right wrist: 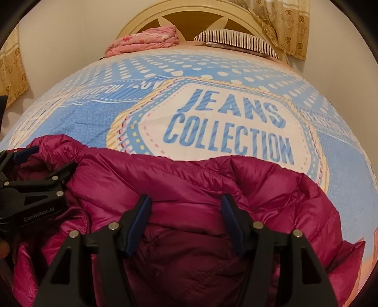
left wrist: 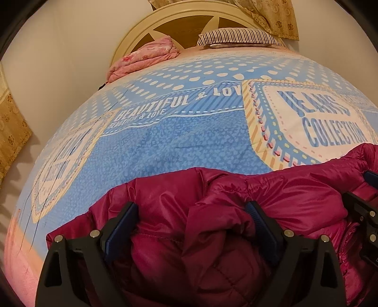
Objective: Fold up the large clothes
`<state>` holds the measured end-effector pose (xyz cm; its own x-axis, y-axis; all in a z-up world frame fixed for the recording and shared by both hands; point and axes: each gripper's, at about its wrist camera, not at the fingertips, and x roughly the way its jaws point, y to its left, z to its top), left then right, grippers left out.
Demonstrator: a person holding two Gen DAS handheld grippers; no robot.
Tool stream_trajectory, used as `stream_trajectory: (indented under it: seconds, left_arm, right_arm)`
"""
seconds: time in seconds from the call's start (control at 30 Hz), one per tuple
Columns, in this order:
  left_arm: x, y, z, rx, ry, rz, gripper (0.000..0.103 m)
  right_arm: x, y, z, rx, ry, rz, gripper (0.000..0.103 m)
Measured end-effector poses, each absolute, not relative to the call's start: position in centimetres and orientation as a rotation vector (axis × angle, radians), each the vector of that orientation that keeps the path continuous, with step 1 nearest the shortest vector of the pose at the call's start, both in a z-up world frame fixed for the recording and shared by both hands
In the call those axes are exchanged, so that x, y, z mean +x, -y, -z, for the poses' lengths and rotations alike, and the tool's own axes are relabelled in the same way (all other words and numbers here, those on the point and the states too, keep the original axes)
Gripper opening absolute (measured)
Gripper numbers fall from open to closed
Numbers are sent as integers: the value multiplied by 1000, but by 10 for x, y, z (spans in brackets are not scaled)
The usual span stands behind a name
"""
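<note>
A magenta puffer jacket (left wrist: 236, 196) lies bunched at the near edge of the bed; it also shows in the right wrist view (right wrist: 212, 179). My left gripper (left wrist: 191, 212) is open, its jaws wide apart with a fold of the jacket bulging between them. My right gripper (right wrist: 185, 204) is open too, its jaws astride a band of the jacket. The right gripper shows at the right edge of the left wrist view (left wrist: 363, 212). The left gripper shows at the left edge of the right wrist view (right wrist: 30, 184).
The bed carries a blue and white printed cover (left wrist: 189, 141) reading "JEANS COLLECTION" (right wrist: 226, 132). A pink folded blanket (left wrist: 144, 59) and a striped pillow (left wrist: 236, 37) lie by the cream headboard (right wrist: 198, 14). Floral curtains (right wrist: 283, 23) hang at both sides.
</note>
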<state>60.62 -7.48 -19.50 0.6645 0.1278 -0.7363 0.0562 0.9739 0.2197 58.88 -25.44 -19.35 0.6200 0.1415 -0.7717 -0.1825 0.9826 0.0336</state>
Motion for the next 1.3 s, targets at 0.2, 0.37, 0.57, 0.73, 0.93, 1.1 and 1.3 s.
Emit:
stream_trajectory:
  seconds: [0.2,0.37,0.57,0.73,0.93,1.1,1.3]
  left_arm:
    - [605,79,195,260,-836,-58,93]
    - [604,81,196,277,-833,-66,94]
    - [604,84,197,305,-828,-80,94]
    - [604,89,198,334,-820,-94,94]
    - [604,90,198,350,-817,-101,94]
    - [604,91,199,360,-814,-106,94]
    - [604,93,199,369,-812,-109,94]
  right_arm:
    - [589,251,195,-64,-876,-174,64]
    - [589,251,195,-69,-876,-173,64]
    - [589,250,196,-68,-876,-172,65]
    - [589,250,196,-69,-877,-172,65]
    - [589,250,196,-71,-877,-171,65]
    - [589,250,196,-70,-877,-171,65]
    - [589,250,196,-70,-878,-171,65]
